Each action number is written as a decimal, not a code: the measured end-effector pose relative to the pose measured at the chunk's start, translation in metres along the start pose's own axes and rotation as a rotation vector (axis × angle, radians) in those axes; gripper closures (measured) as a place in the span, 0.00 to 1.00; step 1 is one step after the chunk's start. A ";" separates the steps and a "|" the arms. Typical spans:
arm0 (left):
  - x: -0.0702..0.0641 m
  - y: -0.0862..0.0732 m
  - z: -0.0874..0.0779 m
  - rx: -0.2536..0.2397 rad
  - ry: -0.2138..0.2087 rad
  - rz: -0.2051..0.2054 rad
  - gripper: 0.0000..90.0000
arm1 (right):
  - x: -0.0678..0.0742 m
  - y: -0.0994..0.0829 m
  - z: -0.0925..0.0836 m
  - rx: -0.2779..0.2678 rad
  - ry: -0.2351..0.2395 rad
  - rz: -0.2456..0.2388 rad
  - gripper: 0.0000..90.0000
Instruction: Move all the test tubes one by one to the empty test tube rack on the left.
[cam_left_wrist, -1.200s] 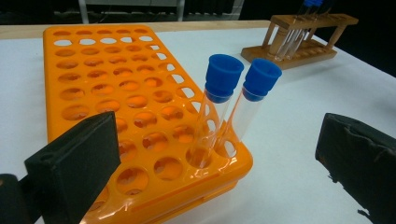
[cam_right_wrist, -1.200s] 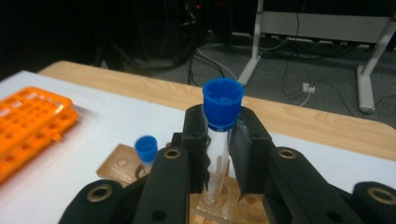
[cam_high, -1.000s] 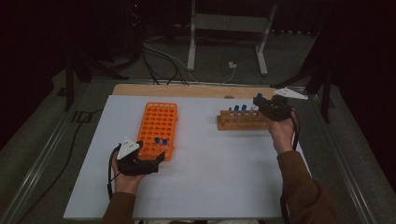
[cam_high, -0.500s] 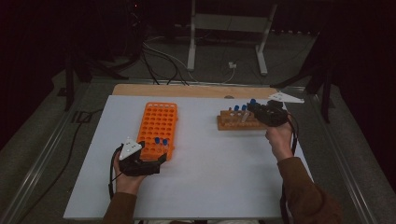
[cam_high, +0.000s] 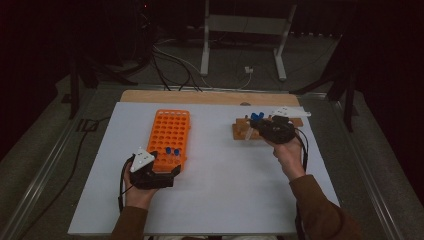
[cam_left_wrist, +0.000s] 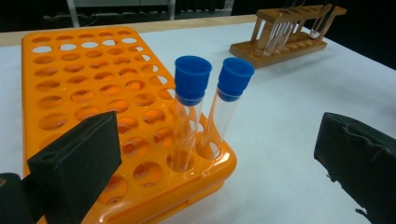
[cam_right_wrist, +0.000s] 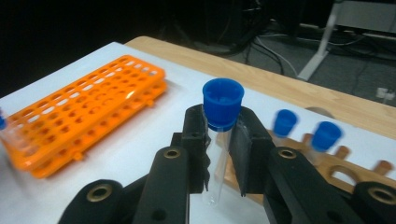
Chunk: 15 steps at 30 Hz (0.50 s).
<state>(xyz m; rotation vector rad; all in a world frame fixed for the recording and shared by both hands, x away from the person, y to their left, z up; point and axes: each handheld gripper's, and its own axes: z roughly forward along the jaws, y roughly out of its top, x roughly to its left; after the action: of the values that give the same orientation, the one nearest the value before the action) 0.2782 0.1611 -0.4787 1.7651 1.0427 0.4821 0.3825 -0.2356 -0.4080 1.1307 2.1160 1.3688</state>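
Note:
My right gripper (cam_right_wrist: 223, 140) is shut on a clear test tube with a blue cap (cam_right_wrist: 223, 103), held upright just in front of the wooden rack (cam_right_wrist: 341, 161). Two more blue-capped tubes (cam_right_wrist: 325, 135) stand in that rack behind it. In the high view the right gripper (cam_high: 261, 130) hovers at the wooden rack (cam_high: 242, 132). My left gripper (cam_high: 167, 175) rests open at the near end of the orange rack (cam_high: 169, 131). Two capped tubes (cam_left_wrist: 192, 93) stand in the orange rack's near corner (cam_left_wrist: 93, 93), between the wide-apart jaws.
The white board (cam_high: 220, 190) covers a wooden table, whose bare strip (cam_high: 200, 96) shows at the back. Cables and a metal stand (cam_high: 240, 30) lie on the dark floor beyond. A cable trails off the left side.
The right gripper has moved left and a little toward the person along the wooden rack, carrying the tube. The left gripper has stayed put.

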 end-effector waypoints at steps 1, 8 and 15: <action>-0.001 0.000 0.000 -0.002 0.001 0.005 0.02 | 0.002 0.000 0.001 0.001 0.008 -0.003 0.85; -0.009 0.007 -0.003 -0.028 0.006 0.039 0.02 | 0.020 -0.002 0.005 0.016 0.068 -0.016 0.85; -0.024 0.024 -0.011 -0.111 0.028 0.071 0.02 | 0.036 -0.003 0.011 0.035 0.119 -0.033 0.85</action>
<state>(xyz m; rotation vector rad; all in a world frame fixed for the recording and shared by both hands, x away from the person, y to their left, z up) 0.2672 0.1443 -0.4493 1.7052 0.9573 0.5994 0.3669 -0.2009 -0.4116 1.0464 2.2396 1.4212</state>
